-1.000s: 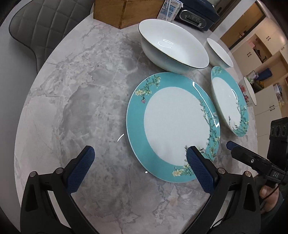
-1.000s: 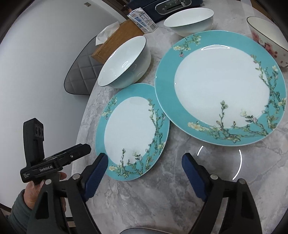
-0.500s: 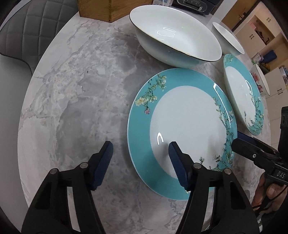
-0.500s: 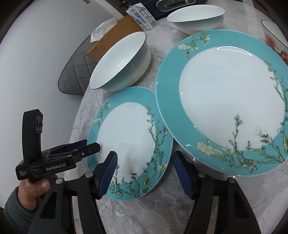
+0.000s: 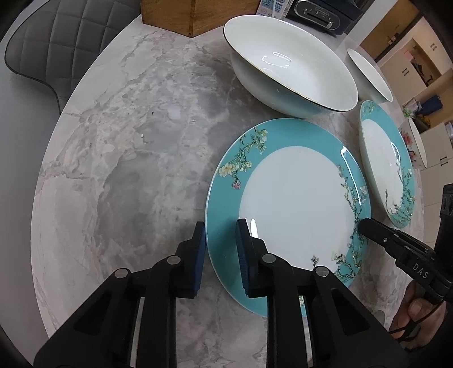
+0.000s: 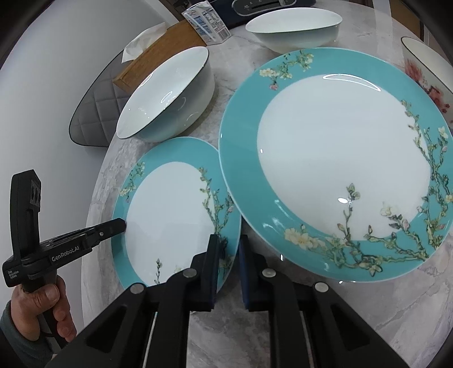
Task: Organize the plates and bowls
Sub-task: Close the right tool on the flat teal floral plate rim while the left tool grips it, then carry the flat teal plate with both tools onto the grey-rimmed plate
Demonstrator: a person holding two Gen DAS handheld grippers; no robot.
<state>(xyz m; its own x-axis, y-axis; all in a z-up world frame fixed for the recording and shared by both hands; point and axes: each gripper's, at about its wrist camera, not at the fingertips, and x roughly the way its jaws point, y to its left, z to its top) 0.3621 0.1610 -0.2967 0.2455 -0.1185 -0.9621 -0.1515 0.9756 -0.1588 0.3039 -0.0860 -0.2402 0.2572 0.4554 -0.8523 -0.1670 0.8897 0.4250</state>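
A small teal-rimmed plate (image 5: 294, 198) with flower branches lies on the marble table (image 5: 127, 158); it also shows in the right wrist view (image 6: 170, 215). My left gripper (image 5: 219, 249) is shut on its left rim. My right gripper (image 6: 229, 263) is shut on its right rim, and its tip (image 5: 376, 229) shows in the left wrist view. A larger matching teal plate (image 6: 339, 158) lies just right of it (image 5: 382, 158). A big white bowl (image 5: 288, 76) stands behind the small plate (image 6: 167, 93).
A second white bowl (image 6: 294, 28) and a flowered bowl (image 6: 424, 68) stand farther back. A wooden box (image 5: 192, 14), a carton (image 6: 206, 24) and a dark appliance (image 5: 320, 11) line the far edge. A grey chair (image 5: 51, 42) sits beyond the table's left edge.
Both grippers moved in on the small teal plate and closed from wide open onto its opposite rims.
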